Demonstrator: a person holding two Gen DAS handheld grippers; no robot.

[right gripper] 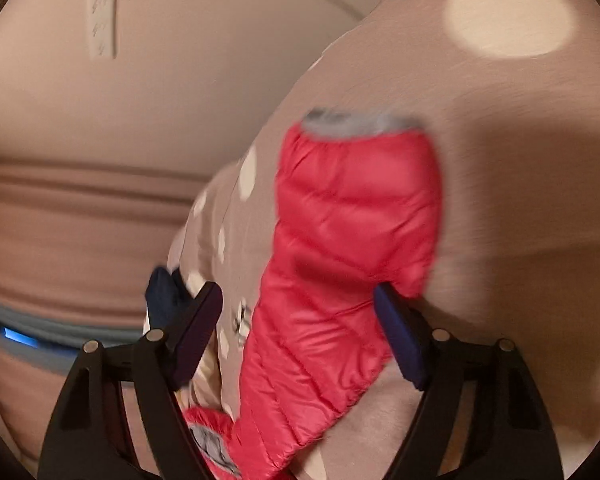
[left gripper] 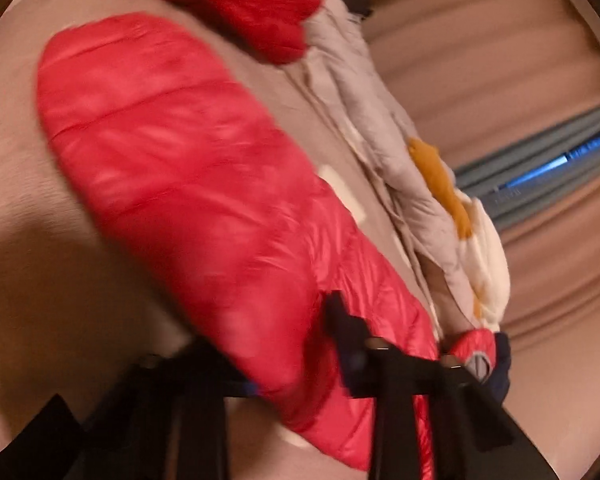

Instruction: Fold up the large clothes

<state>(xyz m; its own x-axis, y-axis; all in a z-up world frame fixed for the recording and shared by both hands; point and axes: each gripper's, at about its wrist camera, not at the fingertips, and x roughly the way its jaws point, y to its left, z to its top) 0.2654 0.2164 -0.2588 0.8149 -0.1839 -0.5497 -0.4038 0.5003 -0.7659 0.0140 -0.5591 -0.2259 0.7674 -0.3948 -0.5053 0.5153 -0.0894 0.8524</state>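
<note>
A shiny red quilted jacket lies stretched out on a pinkish bed cover. At the bottom of the left wrist view, my left gripper has its fingers close together and is shut on the jacket's red fabric, beside a grey-lined cuff. In the right wrist view a red sleeve with a grey cuff runs away from me. My right gripper is open and straddles this sleeve. Its right pad is at the sleeve's edge, and its left pad is apart from it.
A darker red garment lies at the far end of the bed. A pale grey garment with orange and white parts lies crumpled along the jacket's right side. Beyond the bed edge is a grey slatted thing with a blue light. The cover has pale dots.
</note>
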